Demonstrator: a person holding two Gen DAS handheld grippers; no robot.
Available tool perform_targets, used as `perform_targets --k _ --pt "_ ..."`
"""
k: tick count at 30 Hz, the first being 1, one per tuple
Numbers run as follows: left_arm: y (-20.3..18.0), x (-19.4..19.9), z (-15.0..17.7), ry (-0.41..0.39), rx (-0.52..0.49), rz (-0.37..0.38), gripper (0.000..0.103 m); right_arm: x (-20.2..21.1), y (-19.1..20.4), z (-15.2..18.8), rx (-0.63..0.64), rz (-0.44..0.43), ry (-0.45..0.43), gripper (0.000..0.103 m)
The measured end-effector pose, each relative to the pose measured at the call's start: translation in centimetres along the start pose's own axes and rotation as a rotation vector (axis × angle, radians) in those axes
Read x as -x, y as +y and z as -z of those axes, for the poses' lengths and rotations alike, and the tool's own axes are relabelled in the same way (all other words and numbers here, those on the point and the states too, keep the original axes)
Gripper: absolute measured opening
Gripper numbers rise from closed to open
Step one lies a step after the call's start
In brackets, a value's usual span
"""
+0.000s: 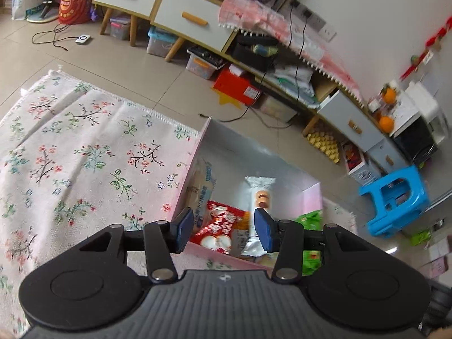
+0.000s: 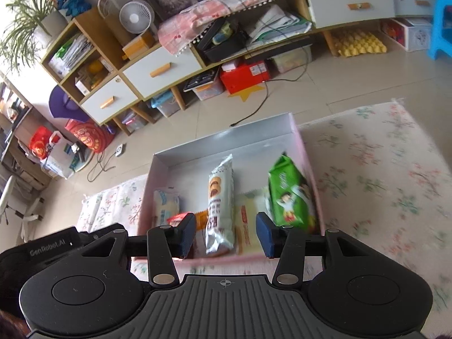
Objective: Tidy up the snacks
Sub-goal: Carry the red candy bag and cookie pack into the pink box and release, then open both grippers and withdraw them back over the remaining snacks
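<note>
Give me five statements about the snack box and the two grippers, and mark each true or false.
1. The pink box sits on a floral cloth. True.
2. The green packet lies outside the box. False: it is inside, by the box's right wall.
3. The right gripper clamps the tall biscuit packet. False: its jaws are apart, holding nothing.
4. The left gripper is open and holds nothing. True.
5. The box is full to the far wall. False: the far part is bare.

The far half of the box, mid-frame, lies bare, while snack packets crowd its near half toward the lower edge.
</note>
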State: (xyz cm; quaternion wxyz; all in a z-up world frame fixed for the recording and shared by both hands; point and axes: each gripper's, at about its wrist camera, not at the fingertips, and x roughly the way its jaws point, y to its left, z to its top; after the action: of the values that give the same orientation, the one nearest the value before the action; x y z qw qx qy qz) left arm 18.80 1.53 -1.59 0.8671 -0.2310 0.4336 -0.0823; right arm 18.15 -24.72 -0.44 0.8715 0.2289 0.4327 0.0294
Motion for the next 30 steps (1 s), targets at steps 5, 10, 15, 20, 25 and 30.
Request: perform_targets --k 5,10,15,20,25,30 --pt "-0.8 2.4 1.9 0.037 0.03 -0.016 0.057 5.3 -0.2 1.8 -0.046 -0.045 -0.043 0.065" --pt "0.0 3.2 5.1 0.127 0.068 -0.059 0.073 8.1 -0.9 4.2 -0.05 -0.024 -0.04 0.069" --pt "1.7 2.3 7.9 0.181 0.047 -0.113 0.078 8.0 -2.0 7.9 0.044 0.054 0.012 0.077" --pt "3.5 1.4 8.8 0.261 0.137 -0.076 0.079 7.7 -2.9 8.0 0.059 0.083 0.024 0.077" --pt "2.7 1.6 9.4 0.249 0.077 -0.094 0.082 7.0 -3.4 8.3 0.046 0.122 0.038 0.077" --pt "1.6 1.5 11.5 0.286 0.026 -0.101 0.084 6.8 -3.2 8.2 0.046 0.088 0.039 0.077"
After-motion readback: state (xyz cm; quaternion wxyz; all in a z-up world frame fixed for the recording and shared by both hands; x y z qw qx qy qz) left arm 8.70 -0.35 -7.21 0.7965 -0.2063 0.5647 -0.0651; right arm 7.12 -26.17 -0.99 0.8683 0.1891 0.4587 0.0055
